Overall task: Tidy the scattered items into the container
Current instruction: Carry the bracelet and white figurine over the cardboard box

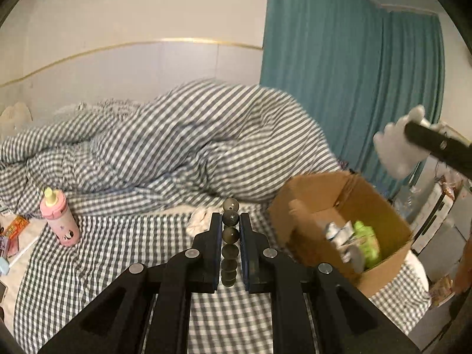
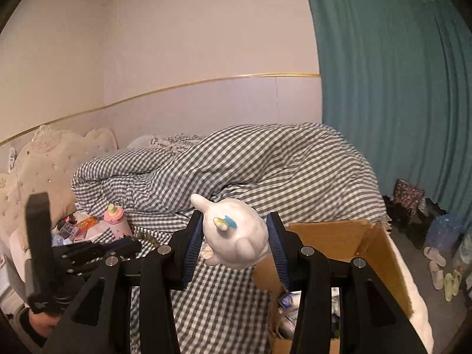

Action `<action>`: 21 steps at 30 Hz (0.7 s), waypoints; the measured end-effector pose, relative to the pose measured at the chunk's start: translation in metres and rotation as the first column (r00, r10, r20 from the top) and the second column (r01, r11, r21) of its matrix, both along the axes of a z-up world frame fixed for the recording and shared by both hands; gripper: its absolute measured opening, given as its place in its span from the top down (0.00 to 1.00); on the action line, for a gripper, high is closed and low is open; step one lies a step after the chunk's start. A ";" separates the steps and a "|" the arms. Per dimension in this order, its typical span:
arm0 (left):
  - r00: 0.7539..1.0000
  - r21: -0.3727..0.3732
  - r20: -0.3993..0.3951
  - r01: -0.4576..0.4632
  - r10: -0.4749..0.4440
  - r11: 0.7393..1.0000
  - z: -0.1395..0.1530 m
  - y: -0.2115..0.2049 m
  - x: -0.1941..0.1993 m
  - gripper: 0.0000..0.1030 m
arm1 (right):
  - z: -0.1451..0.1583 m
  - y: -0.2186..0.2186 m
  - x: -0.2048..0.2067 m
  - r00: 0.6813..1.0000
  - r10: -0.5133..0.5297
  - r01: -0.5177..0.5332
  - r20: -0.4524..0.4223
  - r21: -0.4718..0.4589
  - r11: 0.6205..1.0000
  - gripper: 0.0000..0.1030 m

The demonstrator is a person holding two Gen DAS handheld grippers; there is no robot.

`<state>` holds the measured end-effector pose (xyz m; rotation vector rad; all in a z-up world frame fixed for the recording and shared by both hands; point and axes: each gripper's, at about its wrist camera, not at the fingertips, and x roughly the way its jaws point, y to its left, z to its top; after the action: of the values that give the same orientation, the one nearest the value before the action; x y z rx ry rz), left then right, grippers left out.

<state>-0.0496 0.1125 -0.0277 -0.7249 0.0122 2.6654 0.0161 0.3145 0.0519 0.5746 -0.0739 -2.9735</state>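
Looking across the bed, we see a rumpled checked duvet heaped behind the open cardboard box, which sits on the bed's checked sheet with a green item and pale packets inside. Our right hand-held gripper hangs just left of the box, above the sheet, clamped on a white plush toy. Our left hand-held gripper, also left of the box, pinches a string of dark beads nearly closed. Far left of the box stands a pink bottle.
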 end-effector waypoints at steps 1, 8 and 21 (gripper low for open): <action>1.000 0.003 -0.011 0.004 -0.004 1.000 0.005 0.003 0.006 0.90 | 0.002 0.002 0.006 1.000 -0.009 0.009 -0.003 0.003 1.000 0.58; 0.997 0.034 -0.075 0.033 -0.030 0.999 0.040 0.018 0.041 0.90 | 0.013 0.019 0.039 0.998 -0.066 0.066 -0.022 0.009 0.998 0.58; 0.986 0.042 -0.130 0.115 -0.108 0.993 0.065 0.074 0.065 0.90 | 0.014 0.083 0.075 0.979 -0.202 0.202 -0.023 0.017 0.979 0.58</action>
<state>0.0152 0.1866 0.0369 -0.5211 0.0206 2.5906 0.0910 0.3974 0.0663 0.5689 -0.1086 -3.1797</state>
